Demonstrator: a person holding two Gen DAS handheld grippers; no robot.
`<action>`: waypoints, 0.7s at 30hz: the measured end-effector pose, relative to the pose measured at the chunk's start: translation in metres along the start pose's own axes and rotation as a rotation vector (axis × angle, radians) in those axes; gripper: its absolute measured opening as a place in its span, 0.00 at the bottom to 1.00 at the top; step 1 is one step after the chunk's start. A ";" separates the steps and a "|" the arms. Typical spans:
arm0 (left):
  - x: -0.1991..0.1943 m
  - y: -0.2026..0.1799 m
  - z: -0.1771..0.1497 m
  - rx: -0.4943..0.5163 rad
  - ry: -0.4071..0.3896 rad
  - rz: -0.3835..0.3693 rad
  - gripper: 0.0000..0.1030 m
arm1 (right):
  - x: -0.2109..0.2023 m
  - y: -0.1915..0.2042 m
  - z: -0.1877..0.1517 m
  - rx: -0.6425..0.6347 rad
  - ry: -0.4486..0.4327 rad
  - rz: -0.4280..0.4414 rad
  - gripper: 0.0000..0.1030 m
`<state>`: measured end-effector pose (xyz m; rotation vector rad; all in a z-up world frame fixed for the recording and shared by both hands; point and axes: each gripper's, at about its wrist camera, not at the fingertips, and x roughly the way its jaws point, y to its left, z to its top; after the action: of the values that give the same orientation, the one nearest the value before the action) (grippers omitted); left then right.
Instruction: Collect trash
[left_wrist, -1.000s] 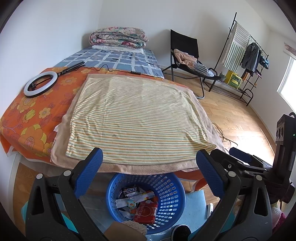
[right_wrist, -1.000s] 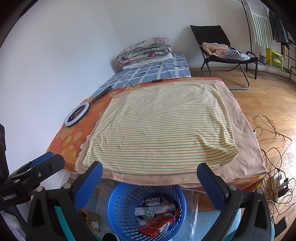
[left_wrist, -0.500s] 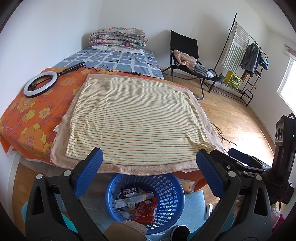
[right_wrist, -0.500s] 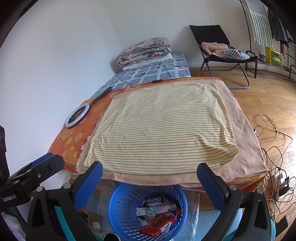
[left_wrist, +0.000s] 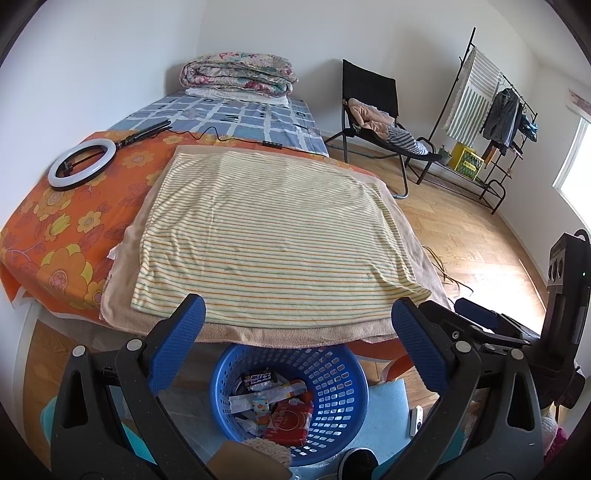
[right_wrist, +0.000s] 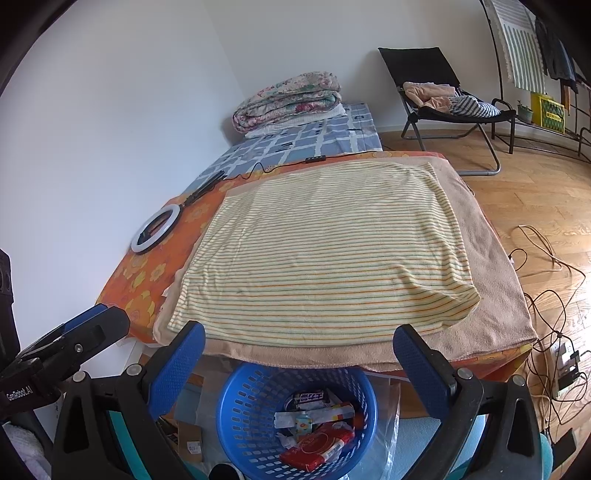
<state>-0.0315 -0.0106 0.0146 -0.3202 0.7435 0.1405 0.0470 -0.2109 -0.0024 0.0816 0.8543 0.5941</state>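
Left wrist view: my left gripper (left_wrist: 295, 321) hangs above the floor at the table's near edge, pointing level across the cloth, fingers spread wide and holding nothing. Right below sits one blue basket (left_wrist: 343, 402) with the trash (left_wrist: 275, 402) in it: a red packet, a dark wrapper and some pale scraps, too jumbled for me to count. One striped towel (left_wrist: 273, 236) covers the table, one ring light (left_wrist: 83, 166) lies far left. My right gripper (left_wrist: 476, 317) shows at the right edge.

Right wrist view: right gripper (right_wrist: 299, 338) same pose, level over the basket (right_wrist: 240, 413), fingers wide apart, empty. Trash (right_wrist: 314, 424) inside. One folded quilt (right_wrist: 288, 99), one black chair (right_wrist: 436, 85) beyond.
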 end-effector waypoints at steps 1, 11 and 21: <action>0.000 0.001 0.000 0.002 0.000 0.000 0.99 | 0.000 0.000 0.000 0.001 0.001 -0.001 1.00; -0.001 -0.006 0.003 0.005 0.010 0.004 0.99 | 0.001 -0.001 -0.001 0.007 0.008 0.001 1.00; 0.001 0.001 0.000 -0.009 0.002 -0.006 0.99 | 0.007 -0.005 -0.002 0.024 0.023 -0.002 1.00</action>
<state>-0.0310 -0.0096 0.0133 -0.3311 0.7436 0.1377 0.0510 -0.2118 -0.0100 0.0957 0.8838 0.5838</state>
